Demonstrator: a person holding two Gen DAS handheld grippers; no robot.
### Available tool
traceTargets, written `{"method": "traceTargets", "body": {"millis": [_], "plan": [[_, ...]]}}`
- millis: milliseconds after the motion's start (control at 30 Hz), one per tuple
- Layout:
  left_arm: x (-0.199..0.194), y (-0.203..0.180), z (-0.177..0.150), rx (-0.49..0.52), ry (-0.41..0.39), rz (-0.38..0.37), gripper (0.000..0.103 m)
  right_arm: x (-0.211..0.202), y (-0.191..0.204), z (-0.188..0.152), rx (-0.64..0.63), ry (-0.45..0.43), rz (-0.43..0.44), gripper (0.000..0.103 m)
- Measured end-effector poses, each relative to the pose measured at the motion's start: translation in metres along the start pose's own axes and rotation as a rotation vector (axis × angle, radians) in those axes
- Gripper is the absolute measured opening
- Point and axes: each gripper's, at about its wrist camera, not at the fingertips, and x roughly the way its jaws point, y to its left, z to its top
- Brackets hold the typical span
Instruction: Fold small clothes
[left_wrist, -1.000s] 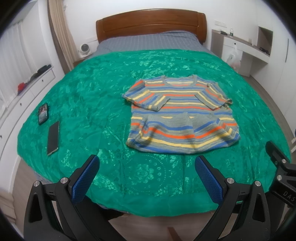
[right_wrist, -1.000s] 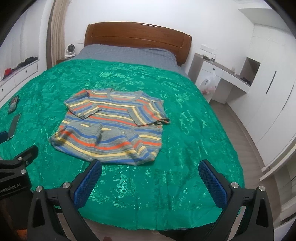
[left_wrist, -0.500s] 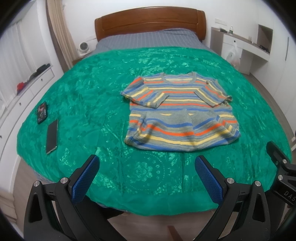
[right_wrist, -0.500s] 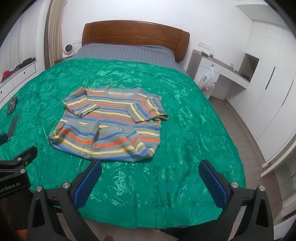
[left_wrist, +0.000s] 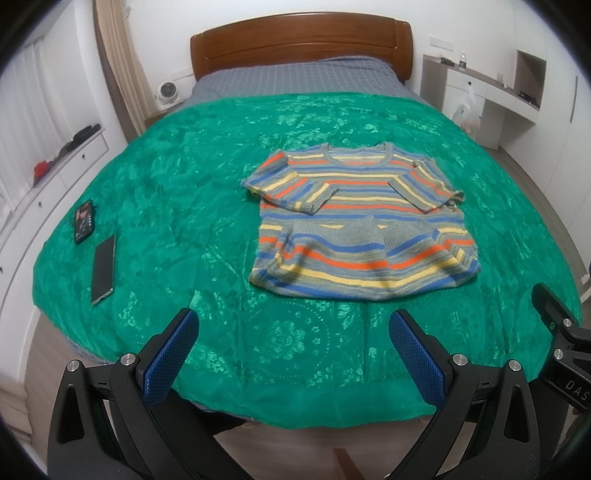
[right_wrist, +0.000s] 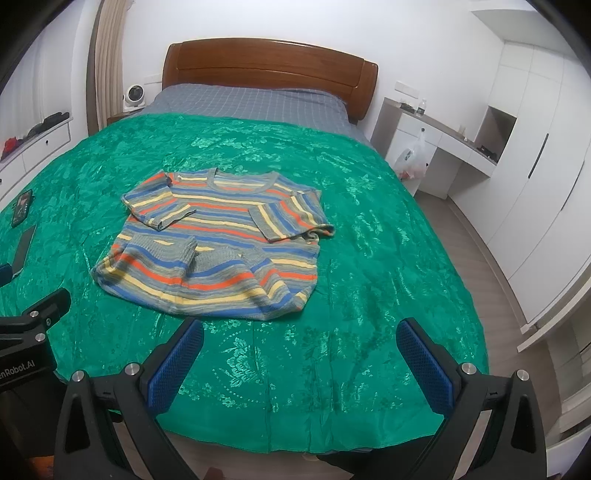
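A small striped sweater (left_wrist: 360, 218) in grey, blue, orange and yellow lies flat on the green bedspread (left_wrist: 184, 192), both sleeves folded in over the chest and the hem folded up. It also shows in the right wrist view (right_wrist: 218, 240). My left gripper (left_wrist: 291, 350) is open and empty, above the bed's near edge, short of the sweater's hem. My right gripper (right_wrist: 299, 354) is open and empty, also above the near edge, right of the sweater's hem. Each gripper's body shows at the edge of the other's view.
Two phones (left_wrist: 102, 263) (left_wrist: 83, 220) lie on the bedspread at the left. A wooden headboard (left_wrist: 299, 40) stands at the far end. White drawers (left_wrist: 44, 177) run along the left, a desk (right_wrist: 443, 147) and wardrobes (right_wrist: 535, 184) along the right.
Both views have shifted slightly: the sweater sits a little lower and closer in the frames. Both grippers stay open and empty.
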Motion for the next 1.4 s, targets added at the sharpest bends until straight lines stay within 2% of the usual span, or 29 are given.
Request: {"method": "traceTargets", "body": {"millis": [800,867,933,1000,1067,1167,1233,1267,1300,1400], "plan": [[0.003,0.006,-0.003,0.019,-0.013,-0.006,0.103,0.002,0.004,-0.004,-0.015,0.011,0.020,0.103],[0.011,0.020,-0.002,0.026,-0.036,-0.026,0.103,0.008,-0.006,-0.003,-0.017,-0.016,0.057,0.103],[0.032,0.042,0.001,0.004,-0.022,-0.110,0.103,0.022,-0.026,0.001,-0.006,-0.031,0.103,0.103],[0.065,0.065,0.007,-0.029,0.034,-0.201,0.103,0.039,-0.044,0.005,-0.002,-0.049,0.143,0.103],[0.100,0.079,0.015,-0.035,0.090,-0.247,0.102,0.066,-0.057,0.011,-0.014,-0.017,0.202,0.103],[0.138,0.086,0.031,-0.039,0.142,-0.255,0.101,0.117,-0.065,0.026,0.005,0.087,0.362,0.102],[0.157,0.082,0.042,-0.029,0.156,-0.269,0.100,0.152,-0.062,0.038,0.025,0.144,0.430,0.097],[0.164,0.080,0.046,-0.019,0.167,-0.265,0.095,0.169,-0.057,0.046,0.027,0.168,0.453,0.085],[0.171,0.074,0.050,-0.003,0.181,-0.259,0.086,0.184,-0.052,0.053,0.026,0.193,0.466,0.074],[0.189,0.057,0.055,0.057,0.237,-0.277,0.074,0.226,-0.032,0.063,0.011,0.288,0.516,0.062]]}}
